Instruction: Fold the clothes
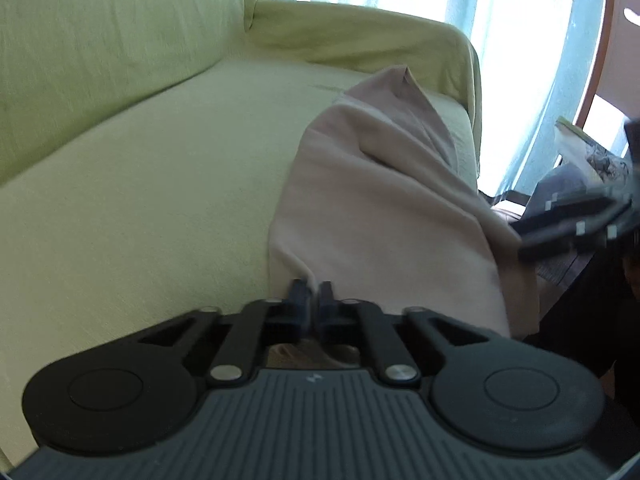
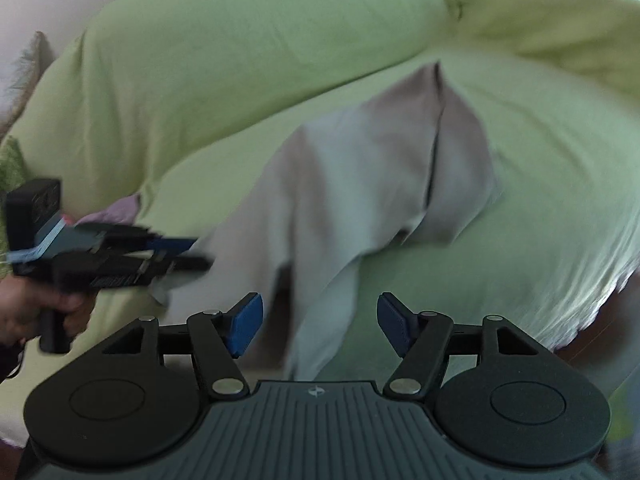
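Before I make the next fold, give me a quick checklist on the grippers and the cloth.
1. Left gripper shut on the near edge of the cloth: ok.
2. Right gripper gripping the cloth: not ok, it stands open with nothing pinched; the cloth only hangs past the gap.
3. Cloth lying flat on the sofa: not ok, it is rumpled, with a raised fold at the far end.
4. Cloth fully on the seat: not ok, one side hangs over the front edge.
5. Sofa seat beside the cloth free for folding: ok.
6. Clear view from the right wrist: not ok, blurred.
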